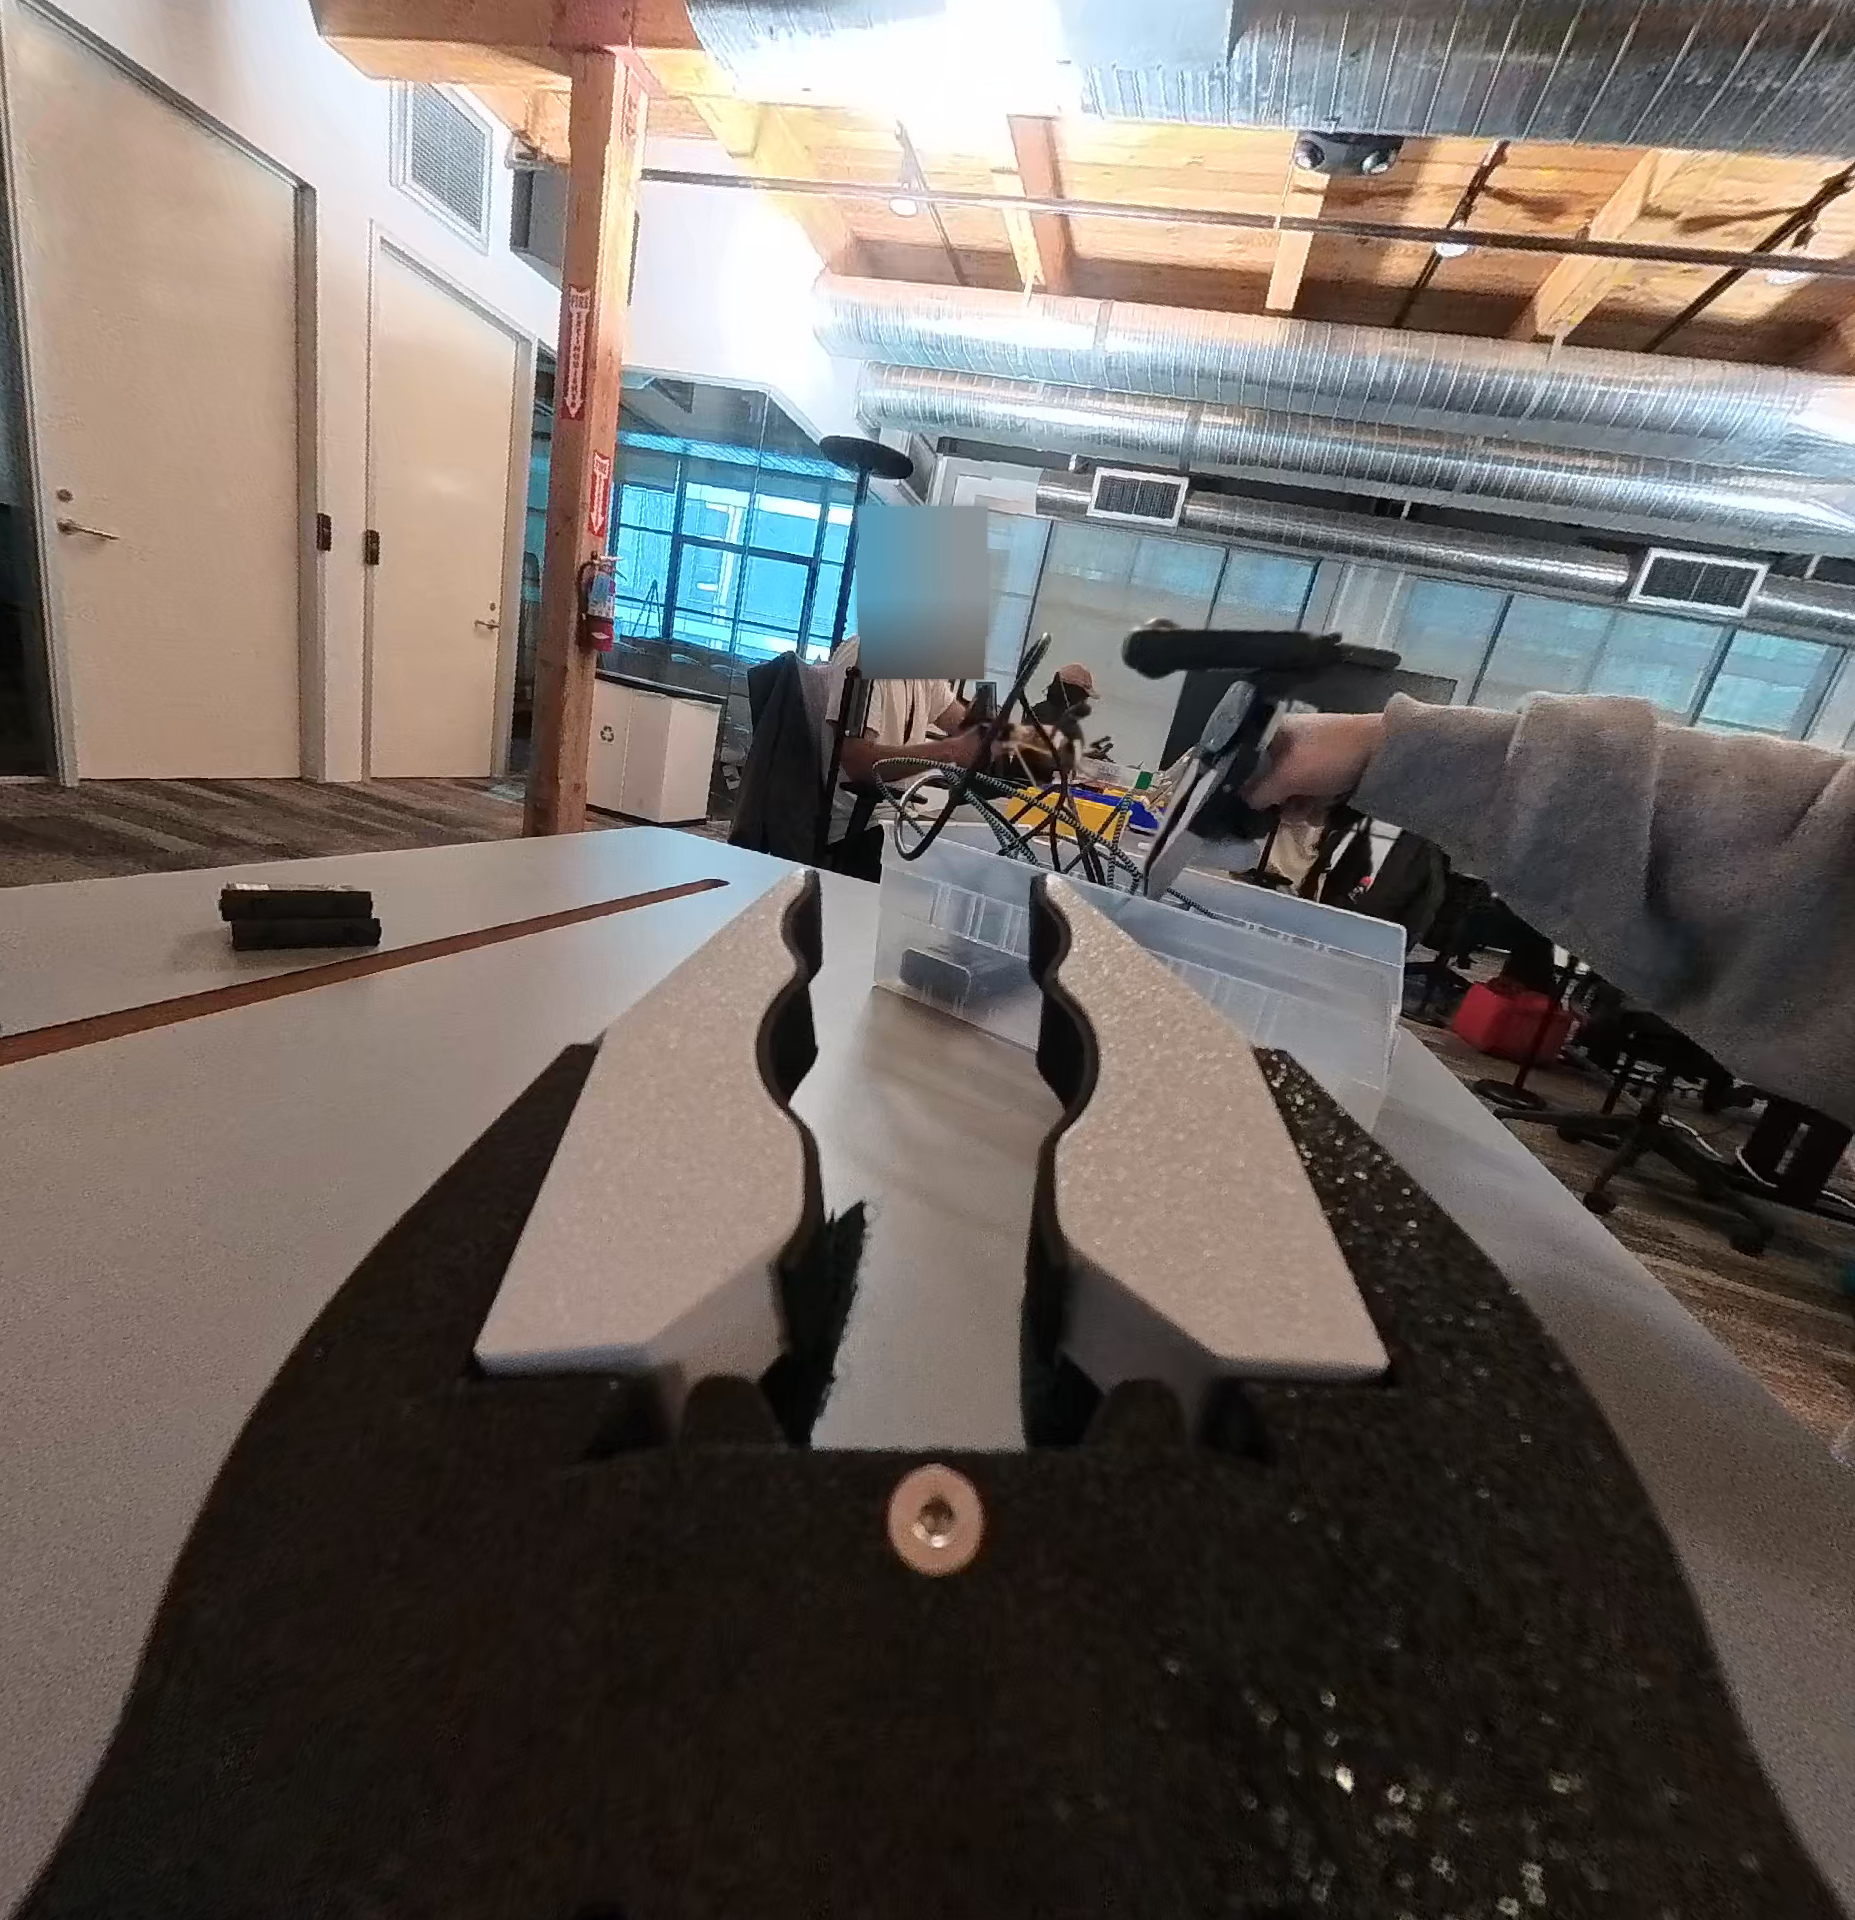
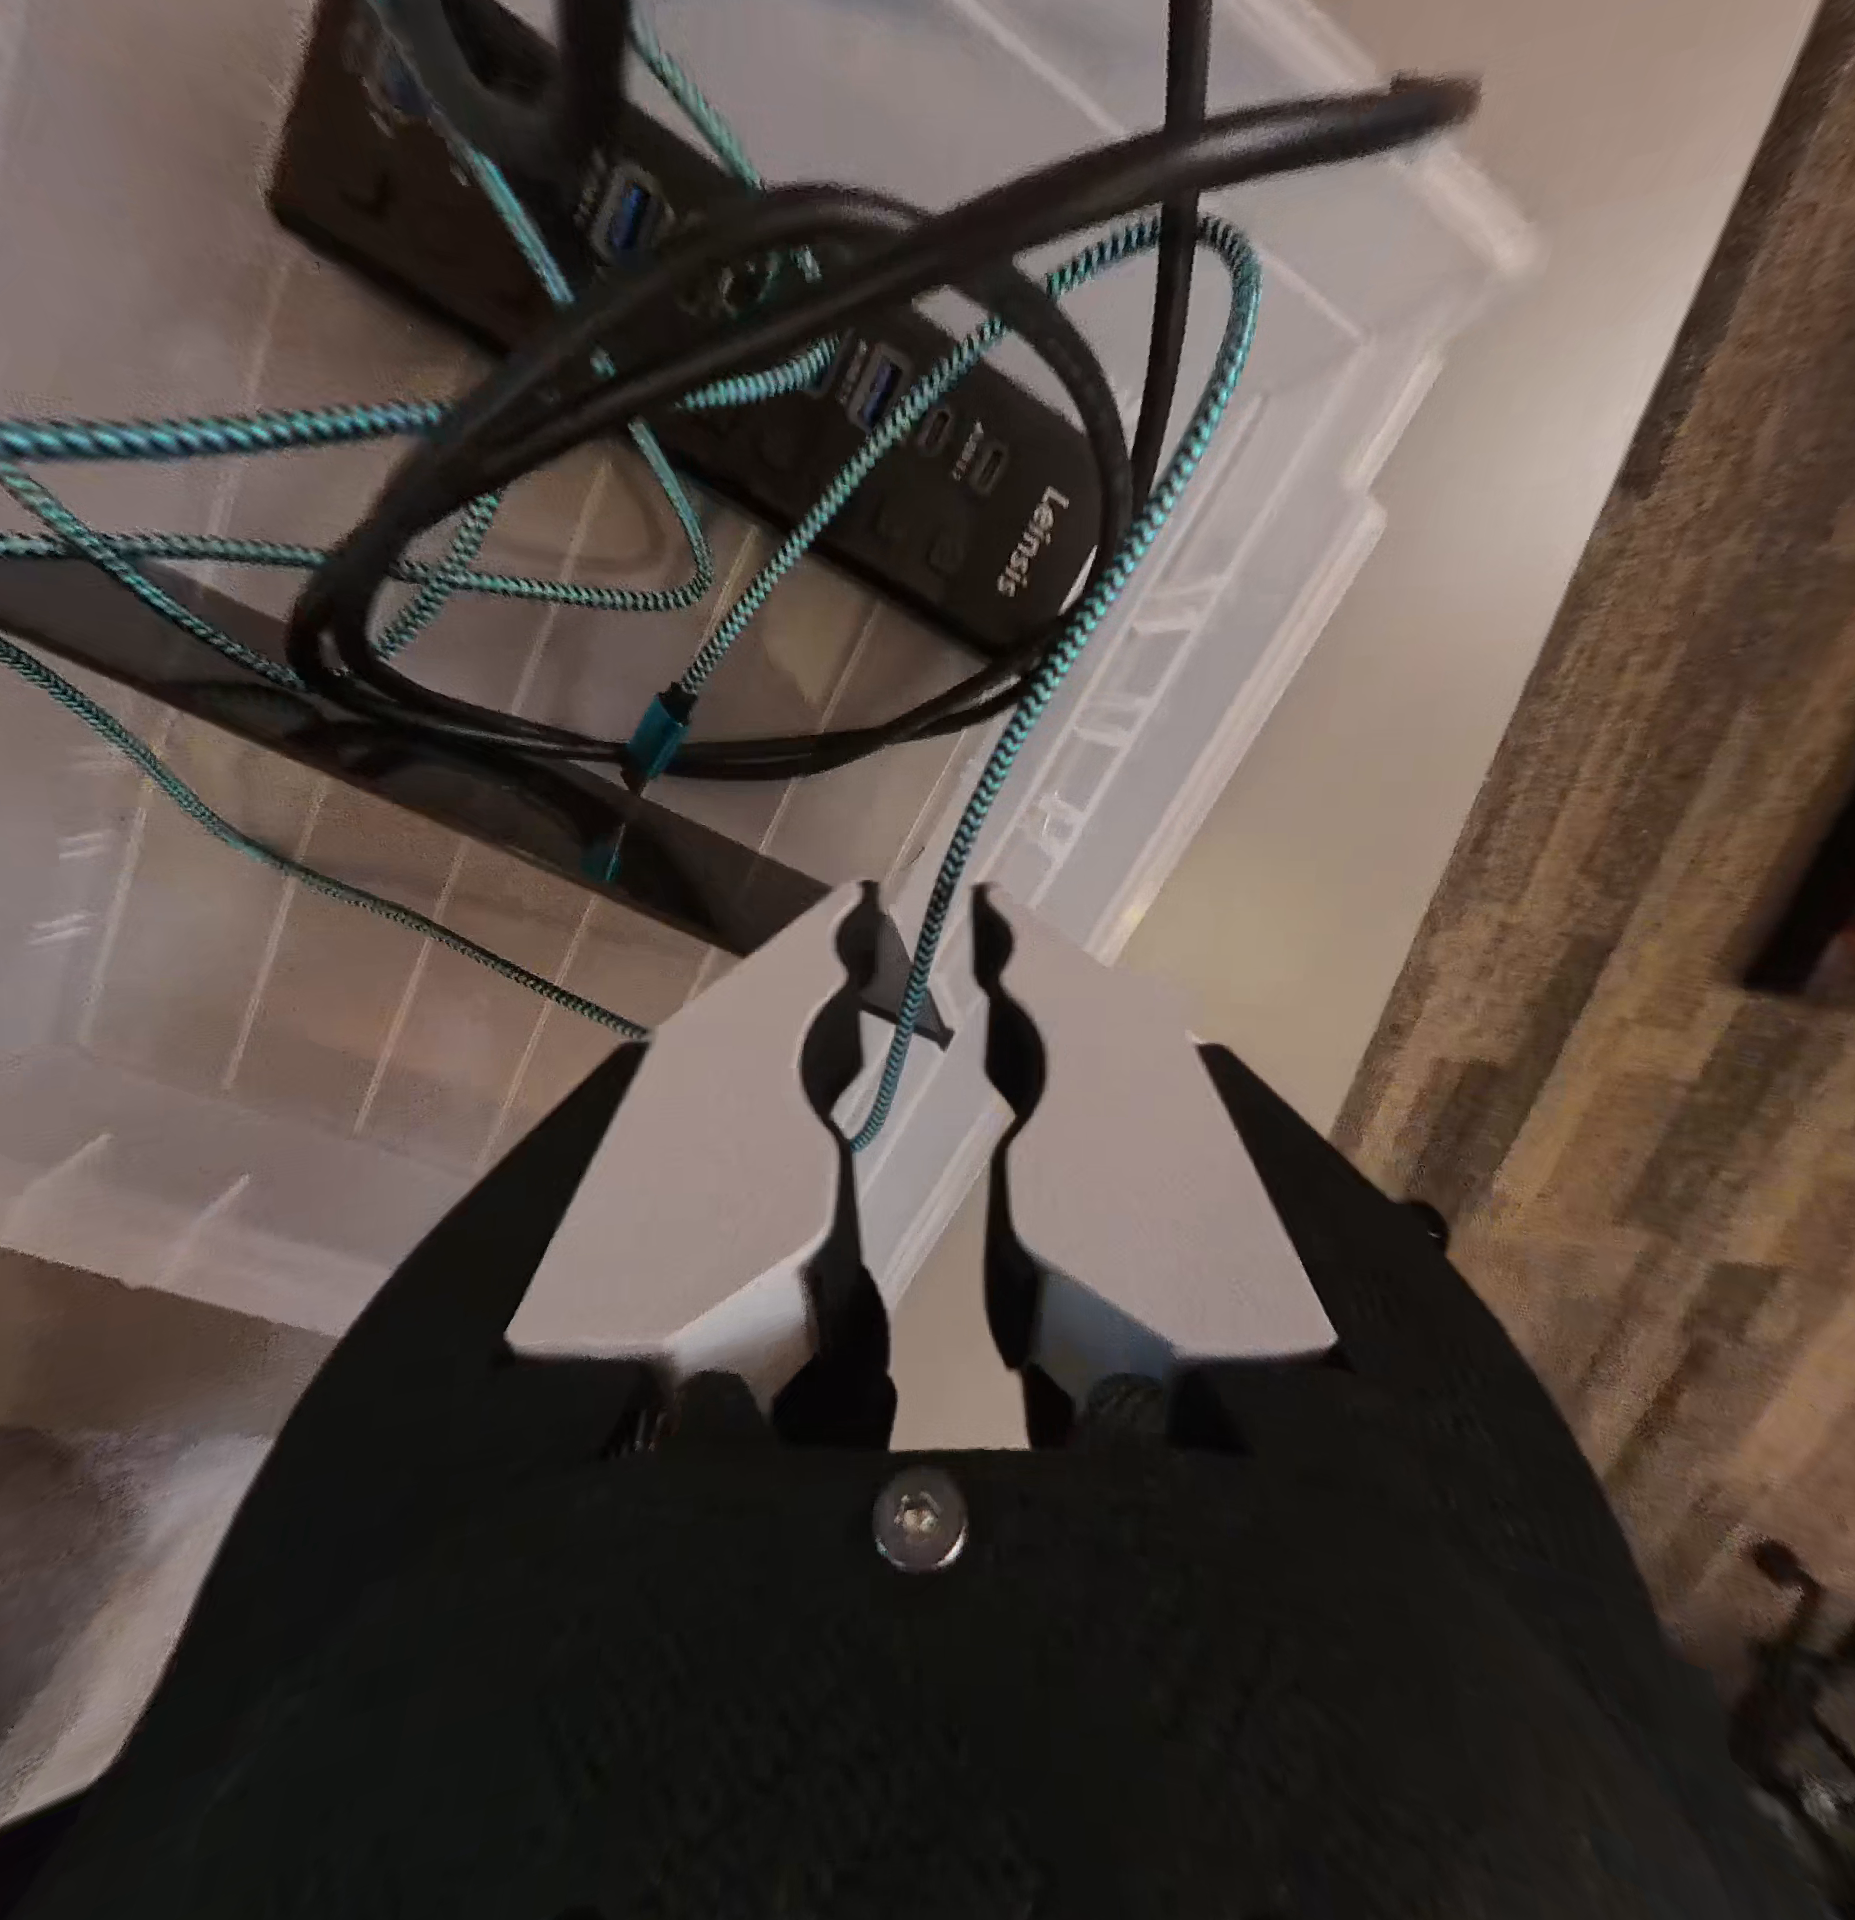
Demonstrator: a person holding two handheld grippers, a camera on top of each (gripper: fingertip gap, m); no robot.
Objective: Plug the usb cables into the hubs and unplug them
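My right gripper (image 2: 918, 914) hangs over the clear bin (image 2: 1266, 665), jaws parted around a teal braided cable (image 2: 1037, 675) without pinching it. The black hub (image 2: 933, 457) lies at eleven o'clock. My left gripper (image 1: 923, 899) sits released, low over the table (image 1: 227, 1195), bin at twelve.

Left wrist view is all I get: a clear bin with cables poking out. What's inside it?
Observer: A black USB hub lies on the floor of the bin, under tangled teal and black cables.
Visitor: Is the other gripper holding one?
Observer: No. The right gripper is open; one teal braided cable runs through the gap between its fingers, ungripped.
Visitor: Any plug out of that hub?
Observer: Yes, a teal plug sits apart from it, beside a black cable.
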